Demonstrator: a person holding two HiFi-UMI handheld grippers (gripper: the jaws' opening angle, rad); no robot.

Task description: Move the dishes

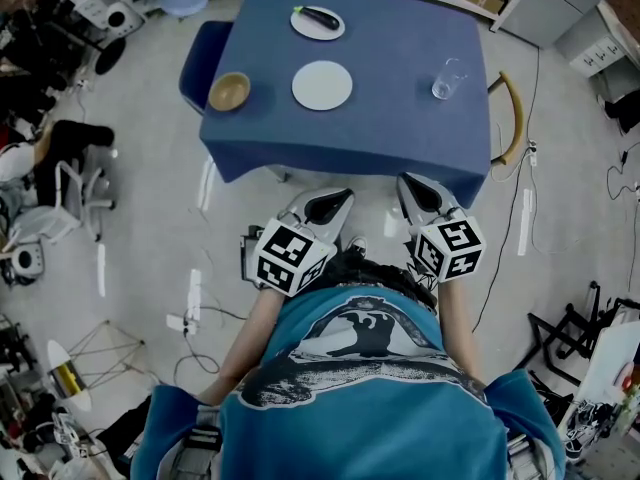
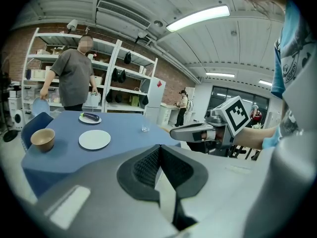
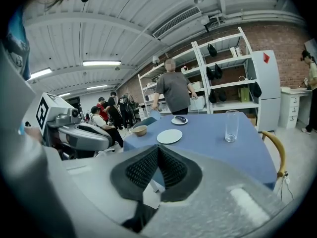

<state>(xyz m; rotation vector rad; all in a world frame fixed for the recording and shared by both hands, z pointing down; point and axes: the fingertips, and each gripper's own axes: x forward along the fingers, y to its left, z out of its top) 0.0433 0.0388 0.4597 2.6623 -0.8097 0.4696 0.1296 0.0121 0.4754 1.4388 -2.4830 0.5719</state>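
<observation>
A blue table (image 1: 400, 138) carries a wooden bowl (image 1: 229, 91), an empty white plate (image 1: 322, 85), a white plate with a dark eggplant (image 1: 317, 20) and a clear glass (image 1: 447, 78). Both grippers hover side by side just short of the table's near edge, touching nothing. My left gripper (image 1: 335, 204) is shut and empty; its tips (image 2: 158, 147) meet. My right gripper (image 1: 412, 190) is also shut and empty, tips together (image 3: 158, 147). The left gripper view shows the bowl (image 2: 42, 139), the plate (image 2: 94, 139) and the glass (image 2: 145, 124); the right gripper view shows the plate (image 3: 169, 136) and the glass (image 3: 230, 126).
A blue chair (image 1: 200, 63) stands at the table's left side and a wooden chair (image 1: 510, 118) at its right. A person (image 2: 74, 76) stands behind the far edge, in front of the shelves. Cables and gear lie on the floor on both sides.
</observation>
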